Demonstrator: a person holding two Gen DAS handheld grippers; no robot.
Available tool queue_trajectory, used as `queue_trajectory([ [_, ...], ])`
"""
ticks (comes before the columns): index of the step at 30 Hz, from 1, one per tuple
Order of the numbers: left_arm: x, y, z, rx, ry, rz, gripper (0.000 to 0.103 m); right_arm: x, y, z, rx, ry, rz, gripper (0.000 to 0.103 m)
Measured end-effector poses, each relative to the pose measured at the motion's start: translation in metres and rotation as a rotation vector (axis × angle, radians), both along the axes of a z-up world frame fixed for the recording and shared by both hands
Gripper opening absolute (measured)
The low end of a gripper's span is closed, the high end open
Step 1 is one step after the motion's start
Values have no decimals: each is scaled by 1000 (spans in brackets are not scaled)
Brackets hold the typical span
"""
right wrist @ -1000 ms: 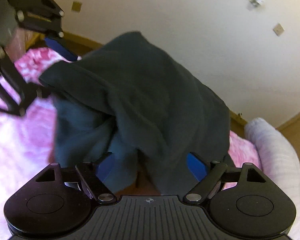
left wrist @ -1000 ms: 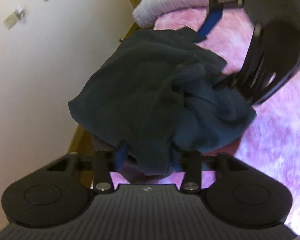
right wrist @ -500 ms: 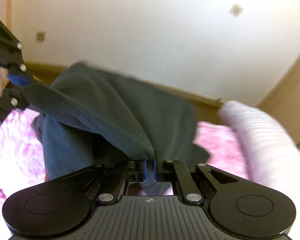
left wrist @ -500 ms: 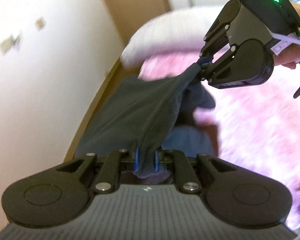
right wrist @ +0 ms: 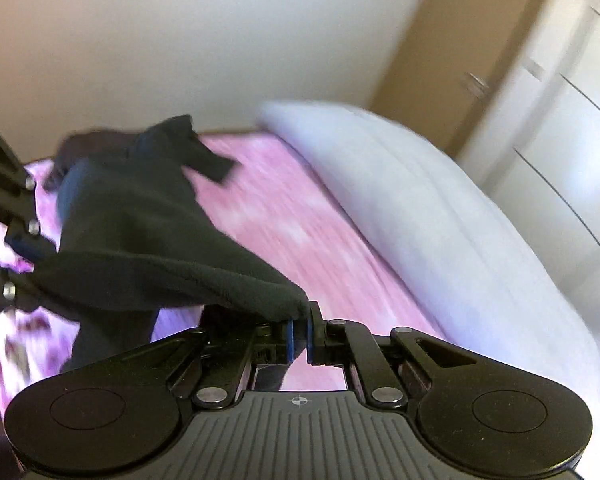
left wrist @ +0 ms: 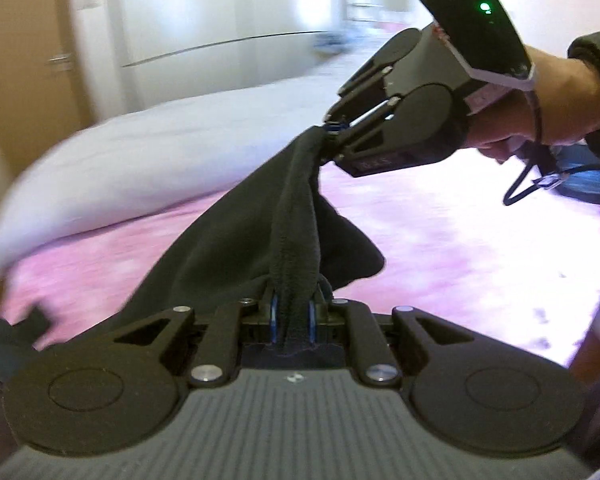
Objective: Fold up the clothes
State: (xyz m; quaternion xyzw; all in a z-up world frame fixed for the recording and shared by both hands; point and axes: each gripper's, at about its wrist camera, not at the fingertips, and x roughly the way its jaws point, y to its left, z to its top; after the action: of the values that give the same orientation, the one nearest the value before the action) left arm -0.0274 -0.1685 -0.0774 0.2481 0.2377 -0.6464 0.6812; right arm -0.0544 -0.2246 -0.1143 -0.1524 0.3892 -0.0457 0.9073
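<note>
Both claws tight on garment

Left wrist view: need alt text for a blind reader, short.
A dark fleece garment is stretched taut between the left tool, shut on its thick hem in the foreground, and the right tool, hand-held at upper right and shut on the other end. Below lie a pink bedspread and a white pillow.

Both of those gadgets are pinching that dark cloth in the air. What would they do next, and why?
Probably lower it flat onto the pink bedspread. The left hand-held gripper and right hand-held gripper each clamp the dark garment, its edge stretched between them, the rest hanging bunched.
</note>
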Motion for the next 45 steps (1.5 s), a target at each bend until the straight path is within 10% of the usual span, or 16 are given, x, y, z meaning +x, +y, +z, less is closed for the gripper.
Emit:
queue_trajectory([
  [4,-116,-67,-12,20,93,-132,10,-127,-70,-7,13,26,-161,4],
  [10,-191,-89,-43,96,115,-255,15,-321,-142,-18,17,114,-453,4],
  [14,-239,-102,-64,147,128,-336,21,-373,-158,-44,93,159,-597,4],
  [19,-219,-85,-95,241,89,-335,37,-369,-126,-60,117,227,-589,6],
  [25,-123,-83,-149,378,-43,-214,43,-372,-75,-108,172,330,-680,50],
  [35,-14,-133,-234,426,298,107,52,-332,-12,-97,196,322,-645,58],
  [37,-10,-138,-255,429,399,158,48,-312,-12,-98,194,297,-583,59],
  [40,-24,-127,-257,356,449,173,10,-274,-25,-102,192,271,-517,62],
  [45,-55,-75,-227,201,479,205,6,-184,-53,-116,270,188,-383,77],
])
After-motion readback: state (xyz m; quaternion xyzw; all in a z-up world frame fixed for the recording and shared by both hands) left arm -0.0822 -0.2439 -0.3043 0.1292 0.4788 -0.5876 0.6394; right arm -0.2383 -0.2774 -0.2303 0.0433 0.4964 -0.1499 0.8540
